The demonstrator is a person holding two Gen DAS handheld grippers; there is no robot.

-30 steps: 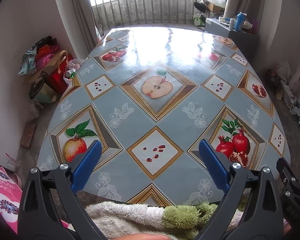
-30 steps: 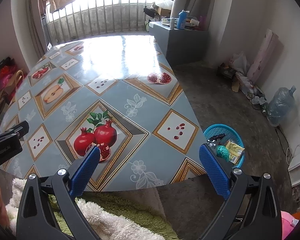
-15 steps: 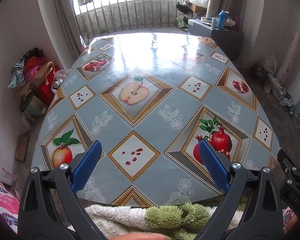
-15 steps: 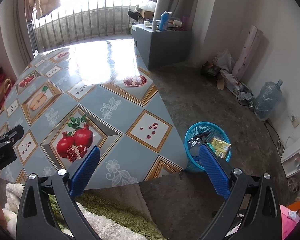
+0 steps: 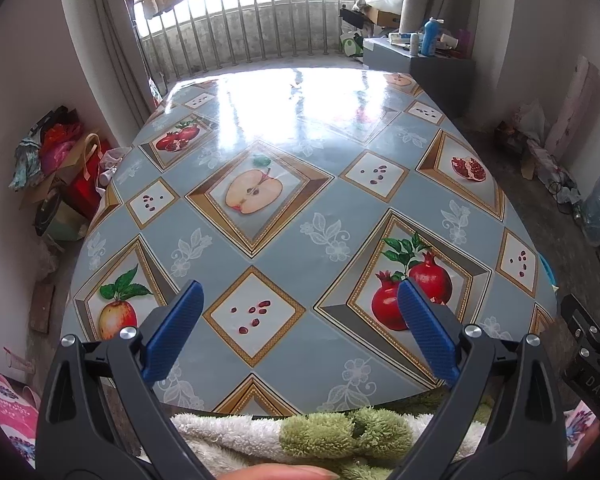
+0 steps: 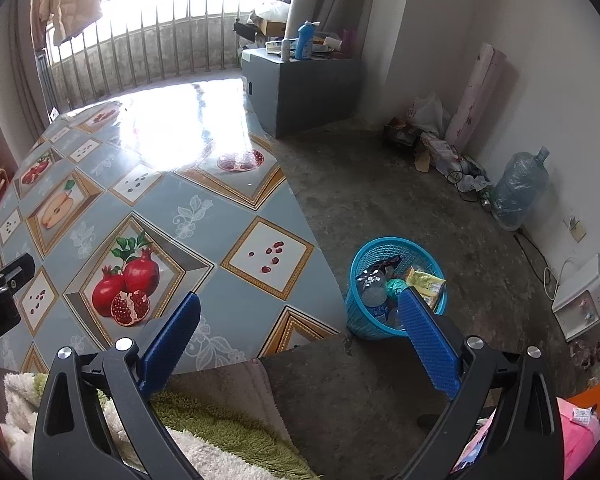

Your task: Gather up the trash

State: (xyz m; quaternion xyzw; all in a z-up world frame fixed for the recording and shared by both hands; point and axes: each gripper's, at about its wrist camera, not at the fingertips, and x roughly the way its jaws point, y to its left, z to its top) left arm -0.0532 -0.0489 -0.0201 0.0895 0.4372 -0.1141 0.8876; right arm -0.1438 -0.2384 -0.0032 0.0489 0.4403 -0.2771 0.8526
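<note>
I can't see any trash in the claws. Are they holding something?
Nothing. The left gripper and right gripper are both open and empty.

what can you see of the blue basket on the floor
The blue basket is a round, open-mesh bin, plastic by the look of it, standing upright on the bare concrete floor just off the table's right edge. It holds trash: a clear plastic bottle, a yellow wrapper, a teal wad and dark scraps. The right gripper's finger hides part of its near rim.
</note>
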